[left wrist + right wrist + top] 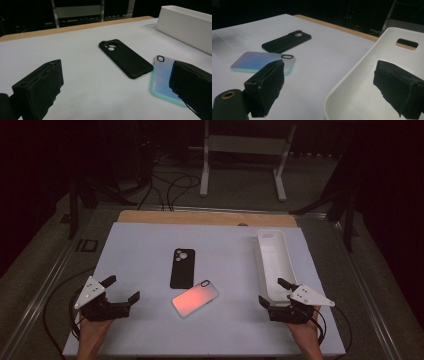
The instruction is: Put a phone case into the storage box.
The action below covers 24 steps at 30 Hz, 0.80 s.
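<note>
With both the left gripper point(122, 289) and right gripper point(272, 292) hovering released and empty, the iridescent phone case point(195, 298) is lying just right of the black phone case point(182, 268), so pinching its raised edge looks best.

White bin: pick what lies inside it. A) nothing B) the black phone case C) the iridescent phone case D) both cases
A: the white bin shows a bare inside, while the black phone case and the iridescent phone case lie on the table.
</note>
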Motion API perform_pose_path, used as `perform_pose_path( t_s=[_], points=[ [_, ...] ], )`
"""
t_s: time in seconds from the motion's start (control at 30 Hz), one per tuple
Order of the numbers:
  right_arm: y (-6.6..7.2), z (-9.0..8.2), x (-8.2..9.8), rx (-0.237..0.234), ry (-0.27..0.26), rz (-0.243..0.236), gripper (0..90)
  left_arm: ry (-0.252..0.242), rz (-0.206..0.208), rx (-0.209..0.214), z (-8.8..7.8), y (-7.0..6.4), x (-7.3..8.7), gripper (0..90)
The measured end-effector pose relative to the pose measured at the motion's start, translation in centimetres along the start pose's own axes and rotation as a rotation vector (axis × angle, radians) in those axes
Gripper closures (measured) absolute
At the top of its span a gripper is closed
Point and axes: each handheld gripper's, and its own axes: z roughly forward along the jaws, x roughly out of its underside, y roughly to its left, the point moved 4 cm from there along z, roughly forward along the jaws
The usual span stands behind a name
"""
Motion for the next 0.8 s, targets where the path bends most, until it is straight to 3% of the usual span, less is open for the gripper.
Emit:
perform_pose_path(
  t_s=[0.5,0.6,0.8],
  points=[
    [0.4,0.4,0.5,-0.004,0.02,-0.009,10.0,0.006,0.025,-0.01,-0.1,-0.3,-0.3,0.0],
    [0.3,0.4,0.4,0.007,0.023,-0.008,10.0,0.014,0.032,-0.03,-0.1,-0.5,-0.6,0.0],
    [0.6,0.7,-0.4,-0.014,0.016,-0.009,10.0,0.007,0.028,-0.025,0.1,-1.0,-1.4,0.0]
  ],
)
